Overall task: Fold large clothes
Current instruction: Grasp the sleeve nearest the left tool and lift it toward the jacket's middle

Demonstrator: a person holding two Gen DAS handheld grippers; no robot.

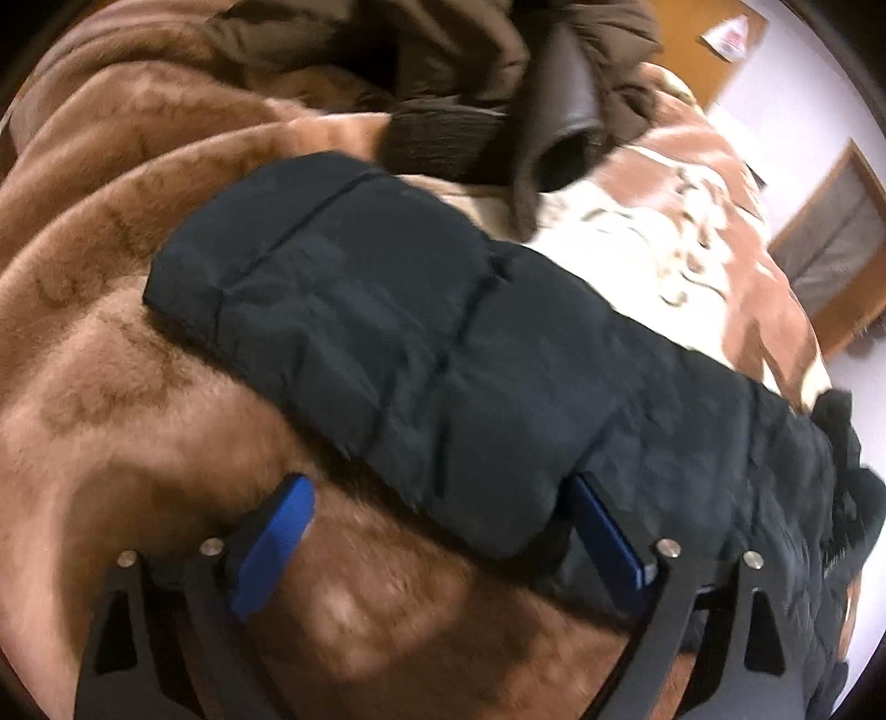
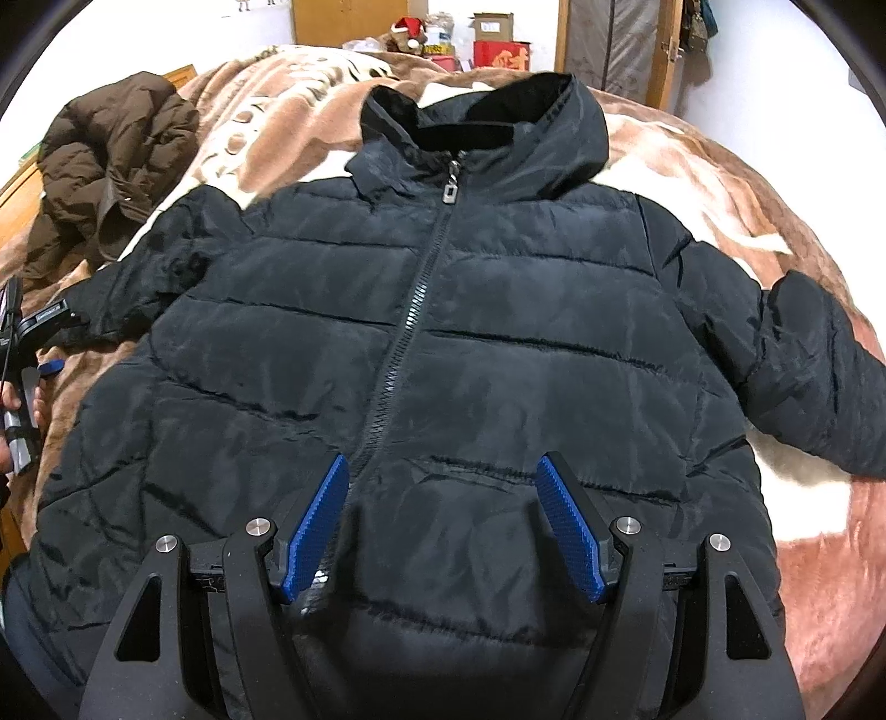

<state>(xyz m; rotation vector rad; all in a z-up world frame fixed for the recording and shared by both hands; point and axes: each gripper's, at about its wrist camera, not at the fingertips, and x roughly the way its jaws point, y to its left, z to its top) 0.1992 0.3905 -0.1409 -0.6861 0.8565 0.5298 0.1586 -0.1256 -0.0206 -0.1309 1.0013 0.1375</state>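
Lying zipped and face-up, the black puffer jacket [image 2: 432, 343] is spread flat on the brown blanket [image 2: 747, 199], with a brown coat [image 2: 116, 166] heaped near its sleeve. Both the left gripper [image 1: 443, 531] and right gripper [image 2: 443, 526] are held wide open, nothing grasped; boxes [image 2: 498, 39] are stacked behind the bed.

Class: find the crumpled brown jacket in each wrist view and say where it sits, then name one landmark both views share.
Left wrist view: the brown jacket lies along the top edge, centre to right, beyond the black puffer jacket's sleeve.
Right wrist view: the brown jacket is heaped at upper left, beside the black puffer jacket.
Shared landmark: the brown-and-cream blanket under both jackets.
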